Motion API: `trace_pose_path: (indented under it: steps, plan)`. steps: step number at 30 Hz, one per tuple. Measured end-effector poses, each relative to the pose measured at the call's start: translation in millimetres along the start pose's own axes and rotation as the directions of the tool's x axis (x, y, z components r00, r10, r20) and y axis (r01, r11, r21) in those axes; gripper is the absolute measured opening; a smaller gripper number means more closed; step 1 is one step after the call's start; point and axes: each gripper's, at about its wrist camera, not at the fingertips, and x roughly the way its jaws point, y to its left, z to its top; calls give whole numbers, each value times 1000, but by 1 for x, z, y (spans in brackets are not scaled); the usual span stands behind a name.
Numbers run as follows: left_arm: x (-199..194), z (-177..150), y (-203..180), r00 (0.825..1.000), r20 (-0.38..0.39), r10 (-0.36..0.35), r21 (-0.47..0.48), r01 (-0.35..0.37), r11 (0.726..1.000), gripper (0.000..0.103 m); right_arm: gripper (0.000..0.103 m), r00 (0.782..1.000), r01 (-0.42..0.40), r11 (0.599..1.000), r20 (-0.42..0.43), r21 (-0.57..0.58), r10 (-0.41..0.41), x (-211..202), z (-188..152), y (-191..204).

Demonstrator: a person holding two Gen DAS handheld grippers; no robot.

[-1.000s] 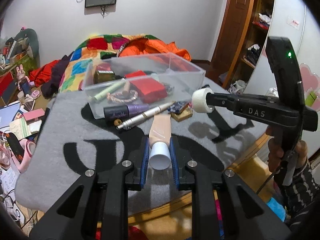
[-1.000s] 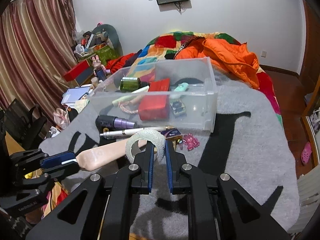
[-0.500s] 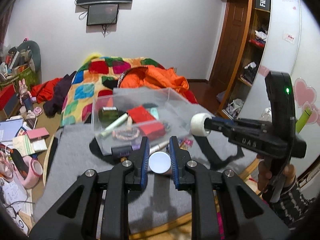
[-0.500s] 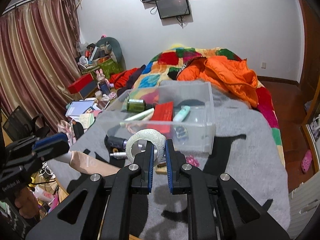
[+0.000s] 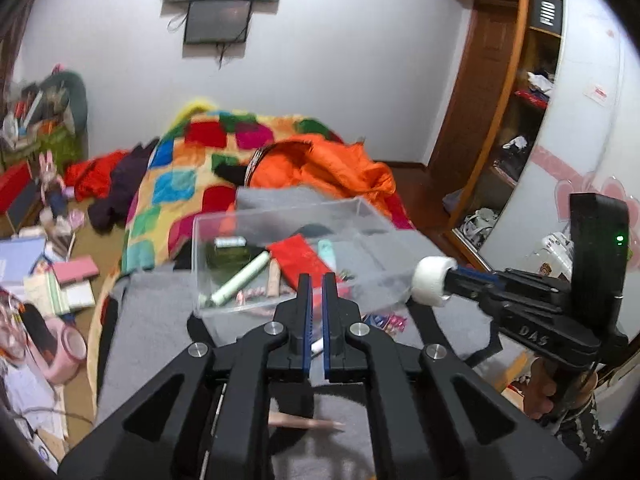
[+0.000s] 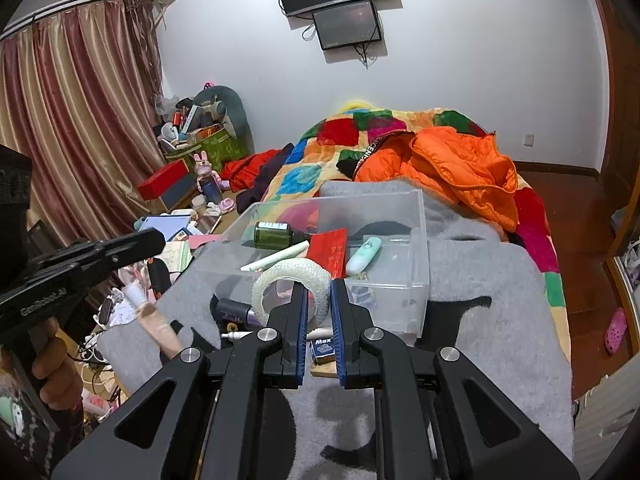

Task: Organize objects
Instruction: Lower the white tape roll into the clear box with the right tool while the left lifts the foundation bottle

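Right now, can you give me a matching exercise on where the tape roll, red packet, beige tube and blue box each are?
Things:
1 tape roll
2 red packet
3 beige tube
4 blue box

Places:
A inside the clear bin
B just before the bin's front wall
C clamped in the right hand-held gripper
D loose by the grey blanket's left edge, right wrist view

Pairs: 1-C, 2-A, 3-D, 4-B

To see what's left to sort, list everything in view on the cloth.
clear bin: 1, transparent, on grey cloth
green bottle: 1, dark green, in bin
red packet: 1, red, in bin
pale tube: 1, pale green, in bin
mint case: 1, mint, in bin
purple bottle: 1, black-purple, before bin
beige tube: 1, beige, cloth's left edge
tape roll: 1, white, in right gripper
left gripper: 1, black, jaws just closed, empty
right gripper: 1, black, shut on tape roll
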Motion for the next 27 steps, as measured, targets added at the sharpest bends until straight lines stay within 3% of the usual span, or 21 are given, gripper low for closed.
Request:
trace_pose_path:
  steps: [3, 5, 13, 22, 27]
  plan:
    - [8, -9, 9, 999, -36, 19, -10, -19, 1000, 3, 10, 1000, 5, 1000, -11, 11, -4, 5, -1, -4]
    - [12, -15, 16, 998, -61, 32, -11, -33, 999, 10, 10, 1000, 9, 1000, -14, 19, -8, 8, 1, -7]
    - [25, -50, 56, 979, -153, 135, -48, -144, 988, 51, 10, 998, 57, 998, -25, 18, -57, 31, 23, -19]
    - [43, -73, 123, 947, -253, 199, -141, -239, 961, 61, 10, 990, 96, 995, -105, 9, -94, 75, 36, -24]
    - [50, -81, 140, 935, -271, 231, -161, -280, 946, 68, 10, 982, 118, 993, -146, -21, -120, 97, 36, -18]
